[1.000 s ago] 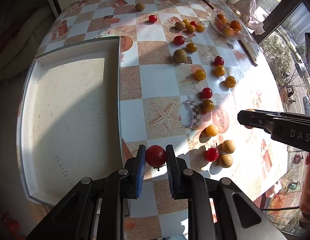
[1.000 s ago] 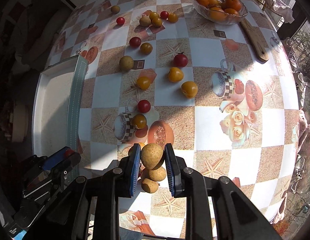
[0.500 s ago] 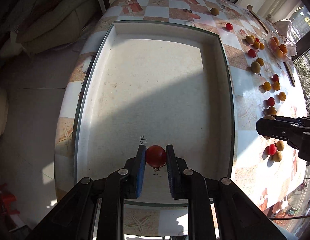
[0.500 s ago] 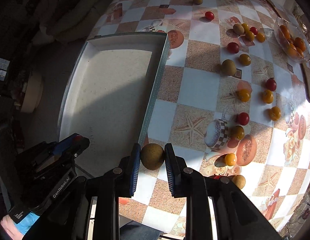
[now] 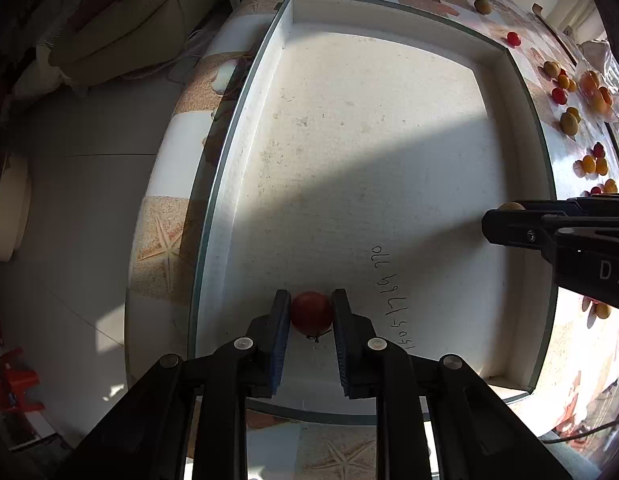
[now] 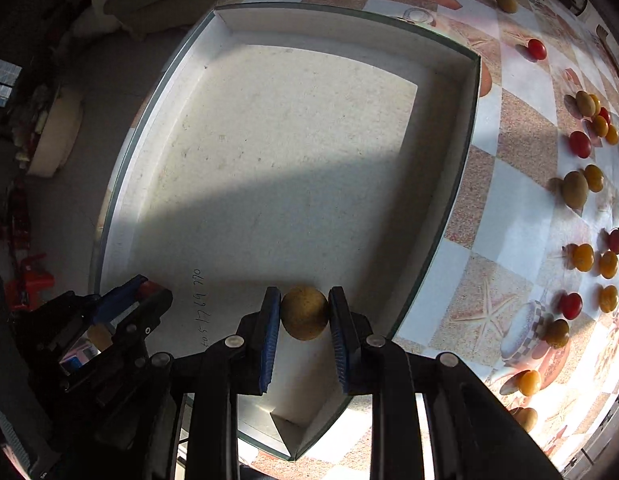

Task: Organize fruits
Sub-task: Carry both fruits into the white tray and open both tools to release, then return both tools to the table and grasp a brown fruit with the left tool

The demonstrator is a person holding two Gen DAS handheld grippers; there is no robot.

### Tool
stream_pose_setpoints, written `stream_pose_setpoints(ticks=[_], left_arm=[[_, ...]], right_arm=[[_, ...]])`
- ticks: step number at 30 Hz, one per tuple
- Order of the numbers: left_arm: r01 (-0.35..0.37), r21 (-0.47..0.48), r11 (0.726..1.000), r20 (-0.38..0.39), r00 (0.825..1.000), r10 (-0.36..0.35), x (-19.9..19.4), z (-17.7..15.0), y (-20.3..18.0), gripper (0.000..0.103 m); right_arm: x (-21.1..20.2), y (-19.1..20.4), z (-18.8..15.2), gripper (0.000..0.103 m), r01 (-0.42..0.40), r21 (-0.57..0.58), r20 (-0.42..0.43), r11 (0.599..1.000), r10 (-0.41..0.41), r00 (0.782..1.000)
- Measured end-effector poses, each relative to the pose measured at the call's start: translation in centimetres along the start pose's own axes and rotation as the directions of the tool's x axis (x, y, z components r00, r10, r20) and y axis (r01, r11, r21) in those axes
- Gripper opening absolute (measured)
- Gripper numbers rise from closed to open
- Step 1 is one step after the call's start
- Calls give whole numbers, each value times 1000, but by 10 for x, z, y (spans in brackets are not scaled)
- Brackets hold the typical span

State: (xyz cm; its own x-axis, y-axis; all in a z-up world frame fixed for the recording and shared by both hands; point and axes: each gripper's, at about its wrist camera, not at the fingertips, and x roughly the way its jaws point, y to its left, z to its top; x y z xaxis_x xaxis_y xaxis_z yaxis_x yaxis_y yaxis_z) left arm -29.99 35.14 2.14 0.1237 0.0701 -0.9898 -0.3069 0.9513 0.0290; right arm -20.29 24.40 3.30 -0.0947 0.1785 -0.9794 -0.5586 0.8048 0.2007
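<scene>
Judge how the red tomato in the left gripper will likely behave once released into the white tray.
The red tomato is round and smooth, so it would probably roll across the flat floor of the white tray until a wall stops it. Its thin skin looks easily bruised. The left gripper pinches it easily, suggesting little weight.

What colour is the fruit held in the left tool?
Red, a small tomato; the left wrist view shows it best.

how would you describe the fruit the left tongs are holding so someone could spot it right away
Find the big white tray at the edge of the checkered table; the left tongs are over its near end, beside some handwritten digits. Clamped between their blue pads is a small red tomato. The right tongs nearby hold a brownish-tan round fruit instead.
</scene>
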Motion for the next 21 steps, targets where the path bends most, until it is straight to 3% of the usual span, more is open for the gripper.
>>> stream_pose_setpoints(ticks=[3,5,6,9,15,21], left_arm=[[-7,11,1000,2,1000,7,1,2,-8,24],[-30,15,999,0,1000,30,-4,-3,-18,59],[-44,12,999,18,999,44,-6,-5,-18,84],[-45,22,999,34,998,44,-10,-10,-23,84],[-53,24,998,13,999,52,-13,-16,-29,84],[-64,49,997,11,998,64,-22,-25,-40,84]], right_arm=[[10,2,0,27,24,-11,-18,1000,-24,1000],[12,5,-1,28,42,-20,-16,999,-42,999],[12,7,-2,28,52,-31,-16,998,-52,999],[18,12,0,41,58,-65,-26,996,-60,998],[5,12,8,81,23,-35,7,999,-23,1000],[-27,2,9,83,-25,19,76,1000,24,997]])
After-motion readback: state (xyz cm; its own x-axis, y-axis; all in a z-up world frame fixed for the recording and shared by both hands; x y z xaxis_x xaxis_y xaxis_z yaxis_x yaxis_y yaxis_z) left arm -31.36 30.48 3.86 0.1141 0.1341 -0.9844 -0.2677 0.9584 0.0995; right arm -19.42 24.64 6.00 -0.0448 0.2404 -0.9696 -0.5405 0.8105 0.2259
